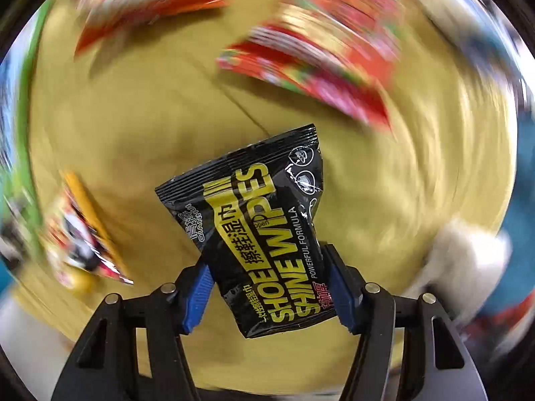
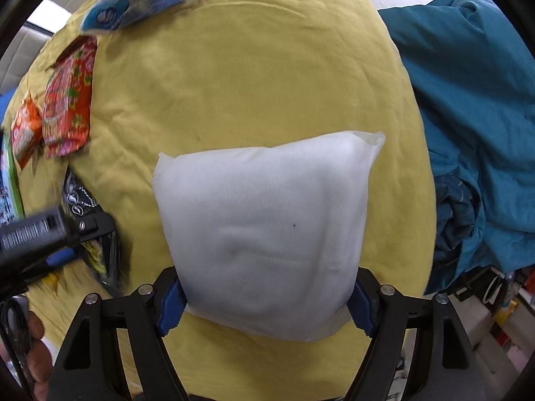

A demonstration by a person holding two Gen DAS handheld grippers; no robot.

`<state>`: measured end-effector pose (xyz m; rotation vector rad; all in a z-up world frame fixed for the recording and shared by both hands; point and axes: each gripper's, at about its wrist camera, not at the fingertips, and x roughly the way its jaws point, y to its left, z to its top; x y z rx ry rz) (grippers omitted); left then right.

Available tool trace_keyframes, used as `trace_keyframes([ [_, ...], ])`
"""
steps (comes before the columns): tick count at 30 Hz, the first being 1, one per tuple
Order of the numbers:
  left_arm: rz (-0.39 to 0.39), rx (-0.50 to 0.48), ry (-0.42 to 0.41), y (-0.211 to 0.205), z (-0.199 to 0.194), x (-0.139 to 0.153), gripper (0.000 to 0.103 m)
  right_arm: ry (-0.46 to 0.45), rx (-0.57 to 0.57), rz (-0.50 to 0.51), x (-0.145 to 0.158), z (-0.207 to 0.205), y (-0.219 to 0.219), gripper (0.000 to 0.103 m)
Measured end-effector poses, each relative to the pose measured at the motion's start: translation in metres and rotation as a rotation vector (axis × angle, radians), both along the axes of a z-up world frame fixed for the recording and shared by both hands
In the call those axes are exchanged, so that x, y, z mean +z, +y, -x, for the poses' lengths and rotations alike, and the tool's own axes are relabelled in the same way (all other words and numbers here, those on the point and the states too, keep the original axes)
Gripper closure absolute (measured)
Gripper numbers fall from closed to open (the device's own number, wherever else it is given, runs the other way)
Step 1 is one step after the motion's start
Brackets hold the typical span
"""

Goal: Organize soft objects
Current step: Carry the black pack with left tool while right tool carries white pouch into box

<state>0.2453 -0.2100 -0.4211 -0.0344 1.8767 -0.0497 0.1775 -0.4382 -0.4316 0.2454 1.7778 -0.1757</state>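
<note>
While left gripper (image 1: 271,287) clamps black wipes packet (image 1: 257,227), long axis pointing forward-right, right gripper (image 2: 265,300) squeezes white pouch (image 2: 264,234)

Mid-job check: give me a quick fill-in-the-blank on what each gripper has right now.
1. The left gripper is shut on a black pack labelled "SHOE SHINE ____".
2. The right gripper is shut on a plain ____ pouch.
3. The cloth under both is ____ in colour.
4. At the cloth's right edge lies a ____ garment.

Missing words: WIPES; white; yellow; teal
</note>
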Motion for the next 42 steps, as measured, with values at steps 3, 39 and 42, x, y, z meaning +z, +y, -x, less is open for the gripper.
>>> trace_keyframes([
  [3, -0.081, -0.270, -0.068, -0.010, 0.024, 0.003, 0.044, 0.016, 0.020, -0.008, 0.002, 0.010, 0.000, 0.023],
  [39, 0.177, 0.100, -0.481, 0.143, 0.078, 0.205, 0.052, -0.253, 0.098, -0.145, 0.127, 0.035, 0.128, 0.032],
  [42, 0.196, 0.133, -0.515, 0.184, 0.075, 0.230, 0.052, -0.313, 0.132, -0.189, 0.163, 0.027, 0.165, 0.032],
])
